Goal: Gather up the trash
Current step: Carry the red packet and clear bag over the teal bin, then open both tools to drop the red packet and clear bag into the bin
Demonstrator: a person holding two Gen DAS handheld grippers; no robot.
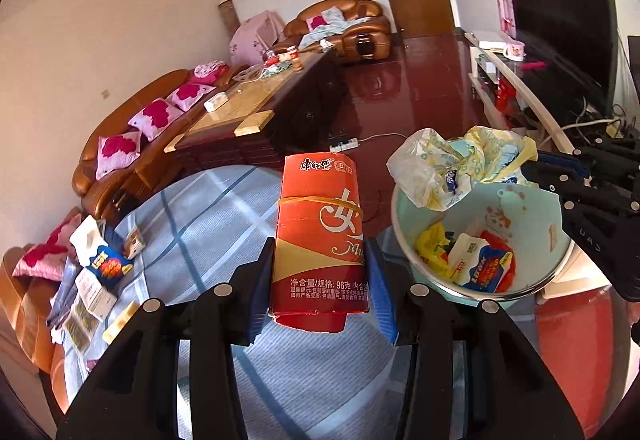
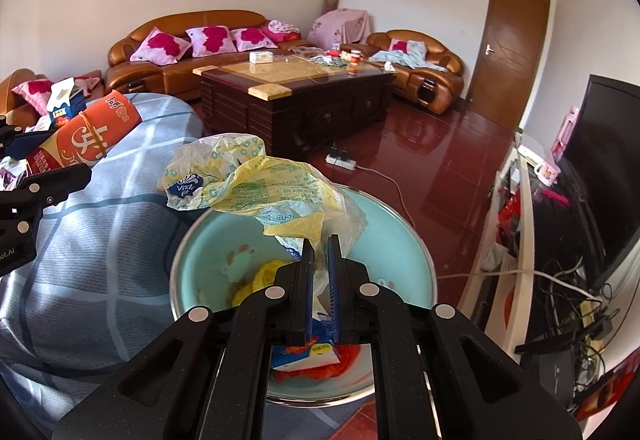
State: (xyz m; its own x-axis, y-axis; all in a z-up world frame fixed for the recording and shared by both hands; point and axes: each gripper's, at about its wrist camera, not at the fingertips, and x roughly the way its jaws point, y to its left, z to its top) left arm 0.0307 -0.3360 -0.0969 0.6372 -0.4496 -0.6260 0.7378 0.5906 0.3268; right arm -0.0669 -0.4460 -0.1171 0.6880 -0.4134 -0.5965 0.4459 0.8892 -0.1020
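My left gripper [image 1: 322,260] is shut on a red and gold snack carton [image 1: 320,240] with a rubber band round it, held over the blue checked cloth [image 1: 208,215]. The same carton [image 2: 86,137] shows at the left of the right wrist view. My right gripper [image 2: 320,244] is shut on a crumpled yellow and clear plastic wrapper [image 2: 248,179], hanging above the pale green bin [image 2: 400,240]. In the left wrist view the wrapper [image 1: 452,163] sits over the bin's [image 1: 532,207] far rim, with my right gripper [image 1: 532,169] at the right. Yellow and red-blue packets [image 1: 476,260] lie inside the bin.
More boxes and packets [image 1: 100,264] lie at the cloth's left edge. A dark coffee table [image 2: 296,95] and brown sofas [image 2: 188,43] stand beyond. A power strip [image 2: 340,161] with its cord lies on the red floor. A TV [image 2: 604,175] on a low stand [image 2: 524,224] lines the right side.
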